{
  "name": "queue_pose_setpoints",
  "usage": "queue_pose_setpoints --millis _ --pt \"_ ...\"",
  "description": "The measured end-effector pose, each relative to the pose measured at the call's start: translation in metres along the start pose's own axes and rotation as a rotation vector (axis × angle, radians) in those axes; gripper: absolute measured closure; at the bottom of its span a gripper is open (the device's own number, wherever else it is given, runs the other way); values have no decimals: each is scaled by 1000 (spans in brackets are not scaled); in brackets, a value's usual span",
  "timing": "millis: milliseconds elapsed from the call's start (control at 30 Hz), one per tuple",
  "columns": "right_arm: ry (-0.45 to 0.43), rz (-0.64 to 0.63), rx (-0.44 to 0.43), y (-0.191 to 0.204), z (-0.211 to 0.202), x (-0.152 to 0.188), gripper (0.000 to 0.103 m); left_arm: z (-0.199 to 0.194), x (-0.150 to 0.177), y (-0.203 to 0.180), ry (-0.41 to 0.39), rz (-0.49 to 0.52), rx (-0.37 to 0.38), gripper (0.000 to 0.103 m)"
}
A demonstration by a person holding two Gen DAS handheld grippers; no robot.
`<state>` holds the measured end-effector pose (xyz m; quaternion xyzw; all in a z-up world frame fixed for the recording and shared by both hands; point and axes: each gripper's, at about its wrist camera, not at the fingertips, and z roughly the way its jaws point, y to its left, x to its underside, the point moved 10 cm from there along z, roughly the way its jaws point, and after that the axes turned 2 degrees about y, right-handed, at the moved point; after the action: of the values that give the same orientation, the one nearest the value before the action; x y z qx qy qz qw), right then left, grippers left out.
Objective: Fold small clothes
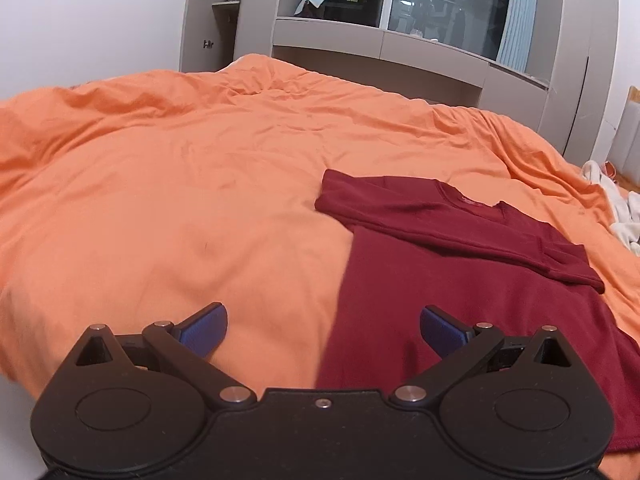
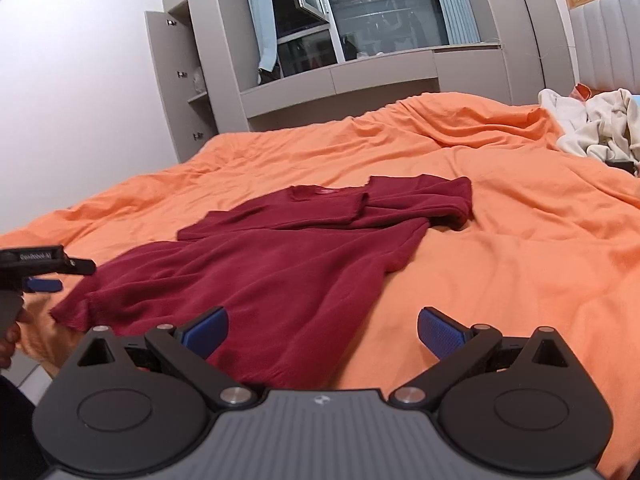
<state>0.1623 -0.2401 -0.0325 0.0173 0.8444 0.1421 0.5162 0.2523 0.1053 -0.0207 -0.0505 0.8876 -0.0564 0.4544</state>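
**Blue fingers spread, hem within reach**

Blue fingers [image 1: 440,330] of left gripper [image 1: 323,326] spread wide, grasping nothing, poised low over near edge of shirt [image 1: 460,280]. Same for right gripper [image 2: 323,328]: spread wide, empty, straddling the right side of the hem. Left gripper also visible at far left of right view, just beside the hem's left corner.

Shirt: dark red, short-sleeved, flat on the bed [image 1: 160,200], hem nearest, collar [image 1: 468,200] farthest. Sleeves already turned inward across the chest (one lying over the other, from the look of it), so body now a long narrow panel. Pile of pale clothes [image 2: 596,128] well apart at far right.

Handling, as a judgement:

- Light, thin knit; limp, no stiffness at all. Will drape and sag wherever unsupported.
- Not slippery, not fragile; likely to cling a little to the orange cover and drag wrinkles along if pulled rather than lifted.
- Soft bedding underneath gives way, so pinching one layer of shirt without catching the cover needs care.

Where to take hold: the two hem corners, one per gripper, pinching all layers together. Lift just clear, carry toward collar, lay down evenly. Uneven grip or a single corner would probably let tucked sleeves slide out (left hem corner already looks slightly rumpled in right view).
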Motion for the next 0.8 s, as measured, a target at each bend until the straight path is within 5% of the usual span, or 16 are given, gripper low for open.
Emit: queue_pose_setpoints --millis 300,567,633,800 --pt "-4 14 45 3 -2 9 10 -13 27 6 12 -40 -17 1" --pt "-14 9 82 4 -5 12 46 -29 33 3 -23 -106 37 11" --pt "-11 21 82 2 -6 13 63 -32 32 1 -27 -139 65 14" --pt "-2 41 60 1 -8 13 91 -29 34 13 20 -220 32 54"
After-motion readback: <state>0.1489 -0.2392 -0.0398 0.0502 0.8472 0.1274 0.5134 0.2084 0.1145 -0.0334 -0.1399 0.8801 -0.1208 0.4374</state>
